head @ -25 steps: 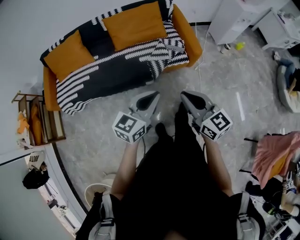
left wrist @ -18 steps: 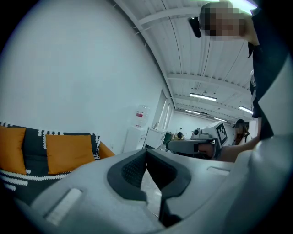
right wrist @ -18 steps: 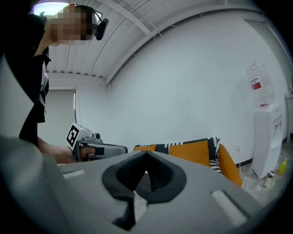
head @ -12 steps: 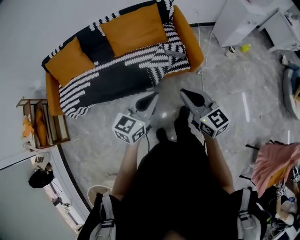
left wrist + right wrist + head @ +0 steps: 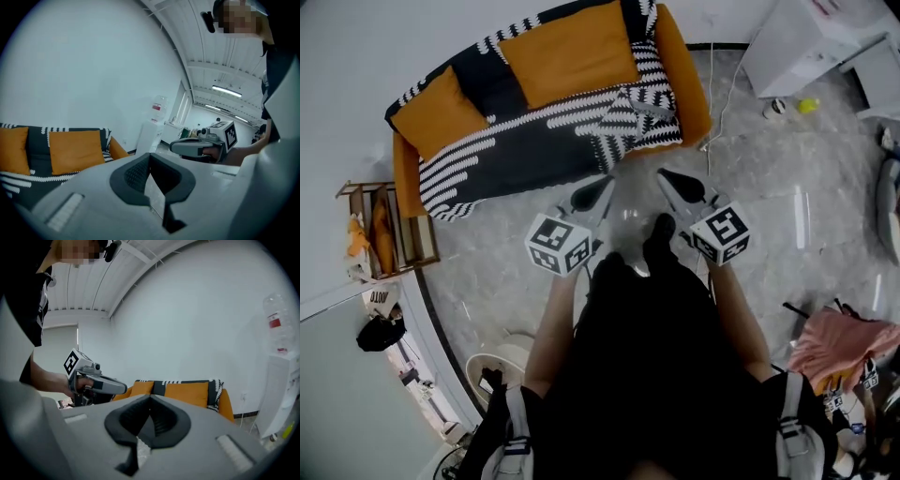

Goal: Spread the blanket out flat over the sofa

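While cushions (image 5: 567, 52) hide part of the blanket (image 5: 525, 145), left tool (image 5: 606, 180) and right tool (image 5: 664, 175) are pressed together.

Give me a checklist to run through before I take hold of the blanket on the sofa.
1. Left gripper empty: ok, jaws together with nothing between them.
2. Right gripper empty: ok, also shut on nothing.
3. Jaws ready to take cloth: not ok, both need opening.
4. Grippers at the blanket: not ok, both hang over the floor, short of the sofa.
5. Blanket flat: not ok, rumpled near the sofa's right end.
6. Cushions clear of blanket: cannot tell whether they pin it.
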Action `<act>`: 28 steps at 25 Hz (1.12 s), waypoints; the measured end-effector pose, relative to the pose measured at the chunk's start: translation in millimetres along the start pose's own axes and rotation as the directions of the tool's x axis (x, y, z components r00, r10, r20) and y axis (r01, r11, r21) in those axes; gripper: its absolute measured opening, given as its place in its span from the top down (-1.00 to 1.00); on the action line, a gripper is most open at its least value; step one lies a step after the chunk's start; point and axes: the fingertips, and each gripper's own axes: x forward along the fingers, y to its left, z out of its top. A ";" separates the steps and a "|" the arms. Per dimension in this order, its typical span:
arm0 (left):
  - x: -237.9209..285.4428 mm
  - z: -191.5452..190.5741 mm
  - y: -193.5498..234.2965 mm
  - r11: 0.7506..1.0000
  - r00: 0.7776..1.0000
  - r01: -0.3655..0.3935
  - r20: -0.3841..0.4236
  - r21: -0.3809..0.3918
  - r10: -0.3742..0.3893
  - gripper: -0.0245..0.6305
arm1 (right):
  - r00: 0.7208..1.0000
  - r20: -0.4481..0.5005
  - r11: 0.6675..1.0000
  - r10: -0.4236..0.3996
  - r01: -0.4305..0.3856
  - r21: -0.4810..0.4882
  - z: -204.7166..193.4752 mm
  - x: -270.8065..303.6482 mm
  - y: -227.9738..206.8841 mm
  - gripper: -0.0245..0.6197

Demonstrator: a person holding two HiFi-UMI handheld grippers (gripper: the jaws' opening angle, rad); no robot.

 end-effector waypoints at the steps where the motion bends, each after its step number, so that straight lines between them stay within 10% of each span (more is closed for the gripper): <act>1: 6.1 -2.7 4.1 1.000 1.000 -0.006 -0.013 -0.018 0.006 0.89 | 1.000 -0.011 1.000 0.005 -0.005 -0.002 -2.5 1.8 -6.7 0.92; 11: 36.9 -12.7 54.8 1.000 0.999 0.014 -0.046 -0.013 -0.015 0.89 | 0.995 -0.101 0.999 0.017 -0.014 0.035 -25.4 48.9 -45.8 0.91; 28: 136.6 -33.0 229.0 0.979 0.953 0.205 -0.229 -0.003 -0.200 0.89 | 0.945 -0.277 0.978 -0.172 0.197 0.066 -86.5 203.2 -131.7 0.91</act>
